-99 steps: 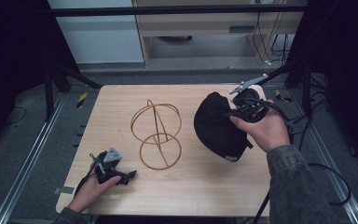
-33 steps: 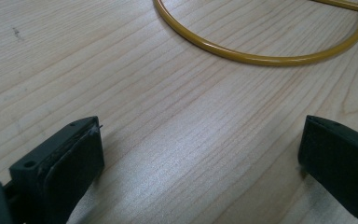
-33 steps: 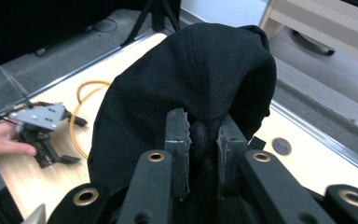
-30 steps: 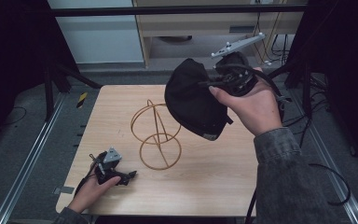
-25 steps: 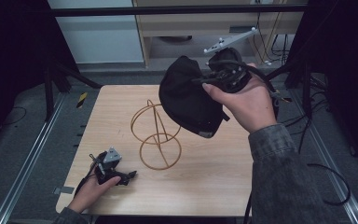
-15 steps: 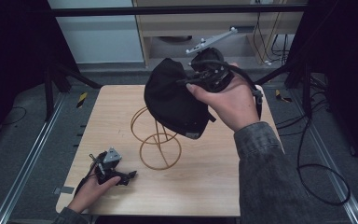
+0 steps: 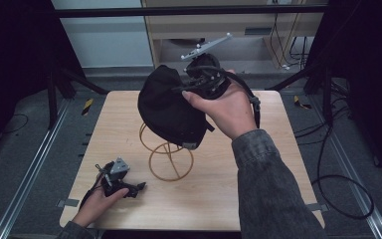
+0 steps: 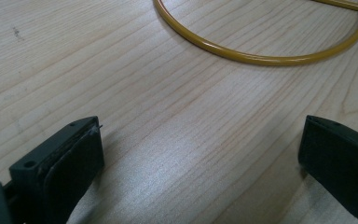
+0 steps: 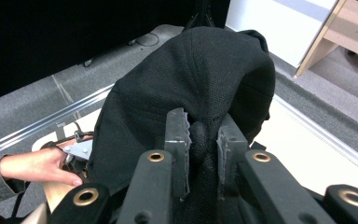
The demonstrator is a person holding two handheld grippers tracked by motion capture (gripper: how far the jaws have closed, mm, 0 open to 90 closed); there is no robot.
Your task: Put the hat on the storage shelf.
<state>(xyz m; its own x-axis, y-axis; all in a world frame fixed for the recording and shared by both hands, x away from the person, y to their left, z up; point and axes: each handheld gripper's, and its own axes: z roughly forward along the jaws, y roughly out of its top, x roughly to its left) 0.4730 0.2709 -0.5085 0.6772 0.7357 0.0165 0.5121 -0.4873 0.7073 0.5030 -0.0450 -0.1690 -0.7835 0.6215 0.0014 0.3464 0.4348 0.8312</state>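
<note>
Right hand-held gripper point(image 9: 200, 140) pinches a fold of the black cap point(image 7: 171, 107): soft, light, floppy; left hand-held gripper point(image 8: 200, 154) gapes empty.

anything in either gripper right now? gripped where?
The right gripper pinches a bunched fold of the black fabric cap. The left gripper stands open on the wooden table, holding nothing.

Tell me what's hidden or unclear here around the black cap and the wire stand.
- Wire stand: its top, high view, hidden by the black cap.
- Stand's upper part, left gripper view: cut off by the top edge.
- Right hand-held gripper jaw tips: buried in cap fabric.
- Whether cap touches stand: unclear.
</note>
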